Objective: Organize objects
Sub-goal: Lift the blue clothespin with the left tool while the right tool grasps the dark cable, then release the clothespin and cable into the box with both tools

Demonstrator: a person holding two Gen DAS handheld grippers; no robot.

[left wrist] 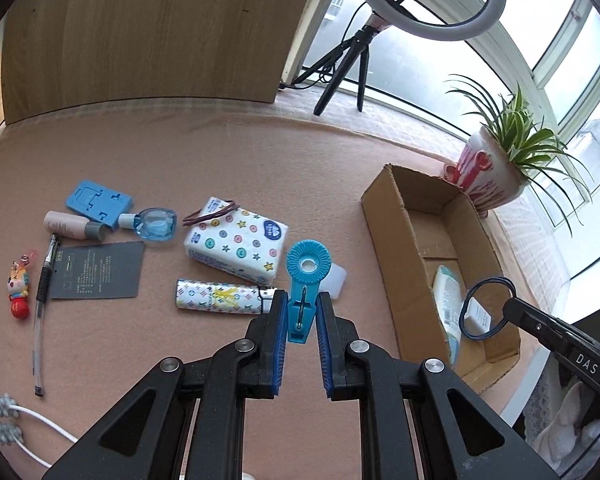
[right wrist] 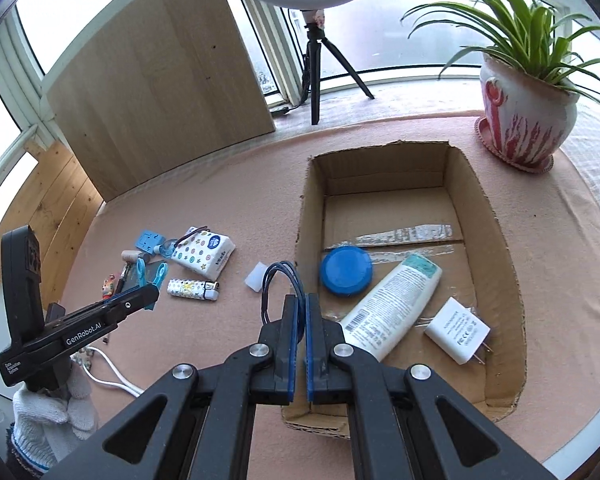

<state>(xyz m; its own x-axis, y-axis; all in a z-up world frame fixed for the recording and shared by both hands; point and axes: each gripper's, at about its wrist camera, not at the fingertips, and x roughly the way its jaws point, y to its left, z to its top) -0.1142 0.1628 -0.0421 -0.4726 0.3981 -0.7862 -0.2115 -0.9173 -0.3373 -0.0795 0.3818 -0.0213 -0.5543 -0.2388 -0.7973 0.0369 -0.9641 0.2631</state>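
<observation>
left gripper (left wrist: 302, 312) jaws clamp a blue clip (left wrist: 305, 286), lifted off the counter (left wrist: 220, 152) at frame centre. right gripper (right wrist: 302, 300) jaws pinch a dark blue hair tie (right wrist: 278, 280) at the cardboard box (right wrist: 500, 240) rim, likely for dropping in. pink felt surface; window, potted plant (right wrist: 528, 120) upper right.

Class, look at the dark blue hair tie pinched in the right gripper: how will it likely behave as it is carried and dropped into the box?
The hair tie is probably floppy: its thin loops bow out loosely above the right gripper. It looks very light, so it may swing. Dropped into the cardboard box, it would likely land limp rather than roll.
</observation>
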